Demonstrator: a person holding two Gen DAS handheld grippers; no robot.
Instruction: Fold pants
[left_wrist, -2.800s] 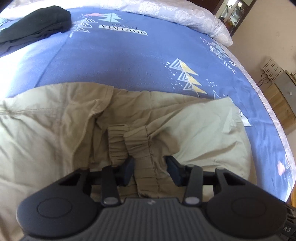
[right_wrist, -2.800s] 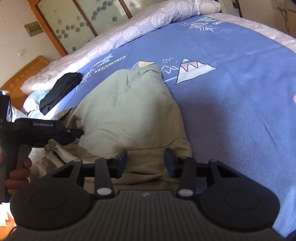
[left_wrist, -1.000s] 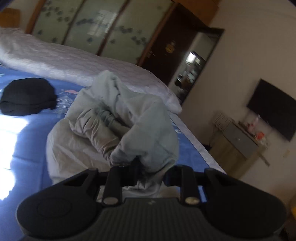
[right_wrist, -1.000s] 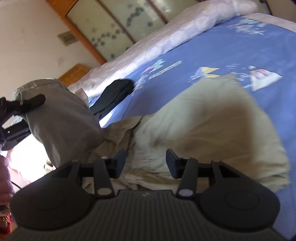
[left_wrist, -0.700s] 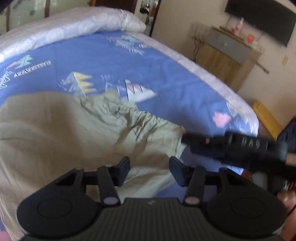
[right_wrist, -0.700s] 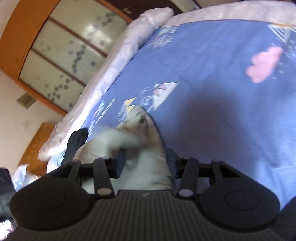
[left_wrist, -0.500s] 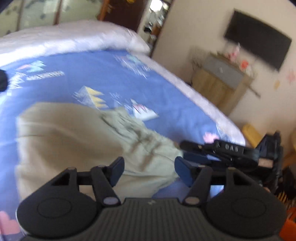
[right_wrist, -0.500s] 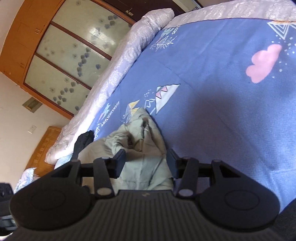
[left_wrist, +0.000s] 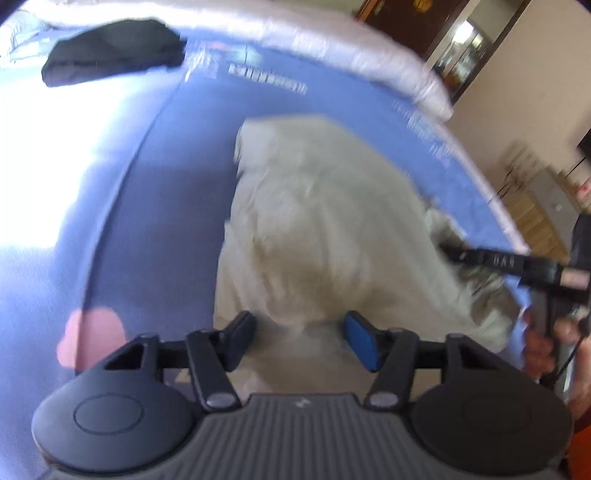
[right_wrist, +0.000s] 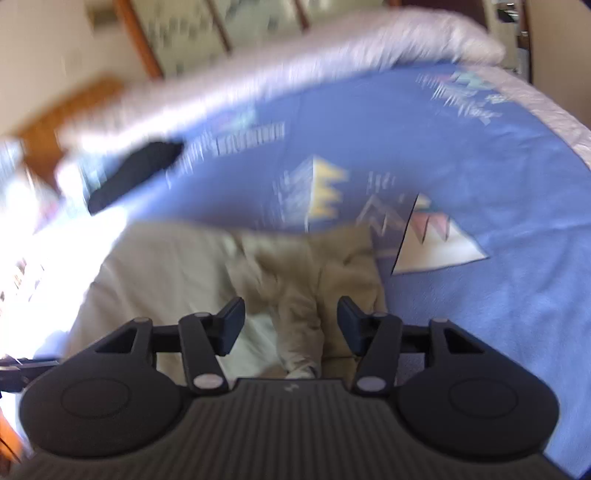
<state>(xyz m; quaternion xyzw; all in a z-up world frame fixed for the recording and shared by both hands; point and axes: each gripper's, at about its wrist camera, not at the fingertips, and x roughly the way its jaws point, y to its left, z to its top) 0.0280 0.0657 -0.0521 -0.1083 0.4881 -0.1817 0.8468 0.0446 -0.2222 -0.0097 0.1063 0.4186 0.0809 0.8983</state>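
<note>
Pants (left_wrist: 332, 229) lay in a khaki heap on the blue bed (left_wrist: 155, 206), their long axis running away from me. My left hand-held gripper (left_wrist: 300, 334) hung apart over the near edge; my right hand-held gripper (right_wrist: 290, 325), just closing, straddled a gathered fold without pinching it.

One pair of khaki pants (left_wrist: 332, 229), one black folded garment (left_wrist: 110, 50), one bed (left_wrist: 155, 206), two hand-held grippers
</note>
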